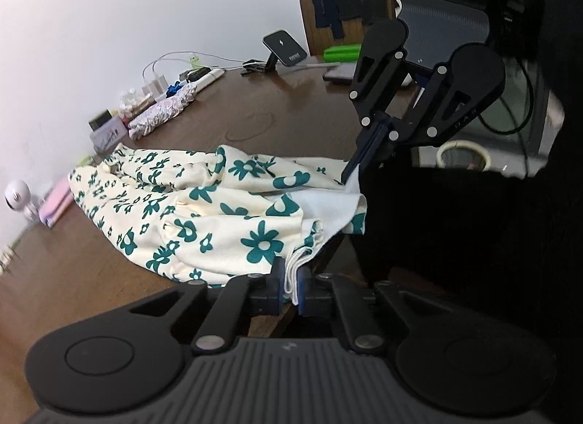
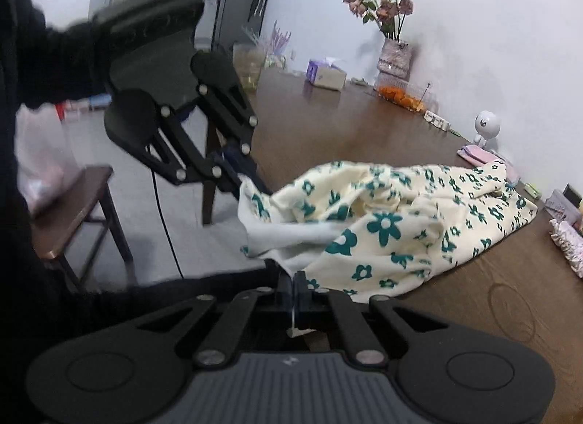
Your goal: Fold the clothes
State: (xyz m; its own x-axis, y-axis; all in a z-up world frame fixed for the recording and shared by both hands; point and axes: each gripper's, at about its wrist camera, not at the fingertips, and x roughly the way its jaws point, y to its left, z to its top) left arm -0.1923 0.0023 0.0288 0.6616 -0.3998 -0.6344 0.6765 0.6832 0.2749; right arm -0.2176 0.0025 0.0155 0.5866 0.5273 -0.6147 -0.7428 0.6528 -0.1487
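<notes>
Soft matt cloth garment (image 1: pixel 204 220), cream with teal flowers; glossy dark wood table (image 1: pixel 284 110); matt black plastic left gripper (image 1: pixel 291 278), ribbed grey housing at 6 o'clock.

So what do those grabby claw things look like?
Each hand-held gripper, left and right, is matte black, with two round lobes, jointed link bars with silver rivets, a ribbed grey middle and blue-edged fingertips. A thin black cable hangs near the left one. The person's sleeve is black.

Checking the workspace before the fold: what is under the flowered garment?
The brown table lies under the flowered garment, whose near edge overhangs it. Whether anything else lies beneath is hidden by the cloth.
</notes>
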